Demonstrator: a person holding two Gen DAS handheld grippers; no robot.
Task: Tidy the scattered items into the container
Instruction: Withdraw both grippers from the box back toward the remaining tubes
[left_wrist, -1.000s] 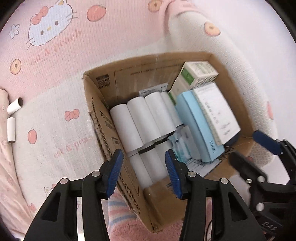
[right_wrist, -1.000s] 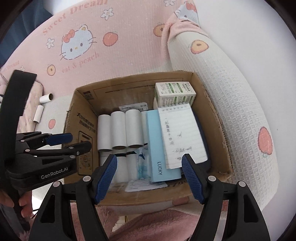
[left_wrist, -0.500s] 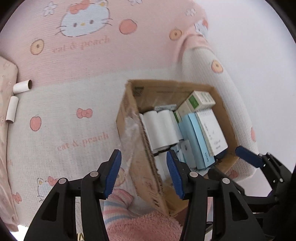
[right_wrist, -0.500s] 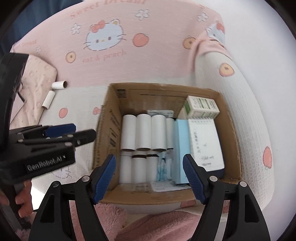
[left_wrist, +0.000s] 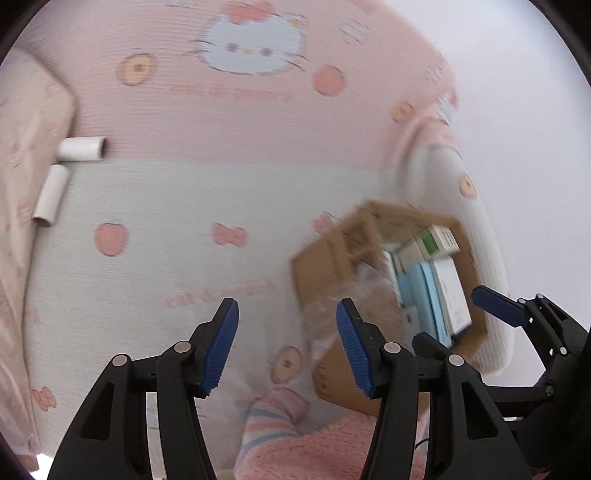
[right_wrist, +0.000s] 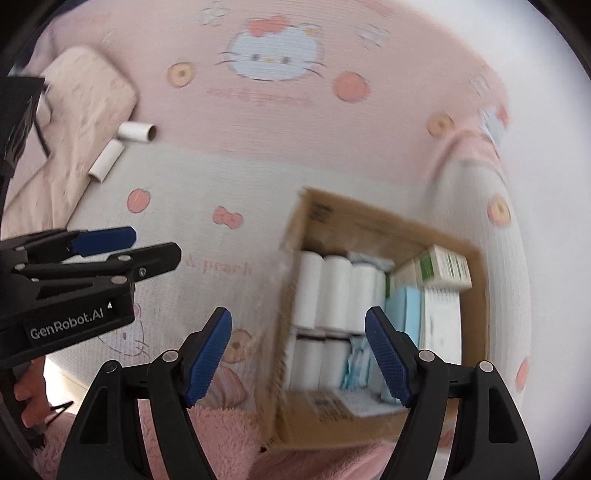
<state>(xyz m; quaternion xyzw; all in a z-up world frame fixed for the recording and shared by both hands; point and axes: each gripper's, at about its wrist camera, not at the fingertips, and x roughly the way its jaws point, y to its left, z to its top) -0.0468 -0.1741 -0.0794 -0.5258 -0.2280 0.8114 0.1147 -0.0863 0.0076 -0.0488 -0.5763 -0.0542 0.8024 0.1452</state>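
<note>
A brown cardboard box (right_wrist: 347, 218) stands on the bed at the right and holds several white paper rolls (right_wrist: 334, 291), a light blue box (right_wrist: 406, 314), a notepad and a green-and-white carton (right_wrist: 443, 267). It also shows in the left wrist view (left_wrist: 332, 258). Two loose white cardboard tubes (left_wrist: 82, 148) (left_wrist: 50, 195) lie far left by a pillow; they also show in the right wrist view (right_wrist: 136, 132) (right_wrist: 107, 161). My left gripper (left_wrist: 287, 349) is open and empty over the sheet, left of the box. My right gripper (right_wrist: 298, 356) is open and empty above the box's left wall.
A pink and white Hello Kitty sheet (left_wrist: 166, 229) covers the bed. A pale pillow (right_wrist: 77, 96) lies at the far left. A rolled white bolster (right_wrist: 491, 206) runs along the right behind the box. Pink fluffy fabric (left_wrist: 325, 450) lies at the near edge.
Both grippers have swung left and pulled back from the box. The box has slid to the right in both views, and the two loose tubes are nearer and larger.
</note>
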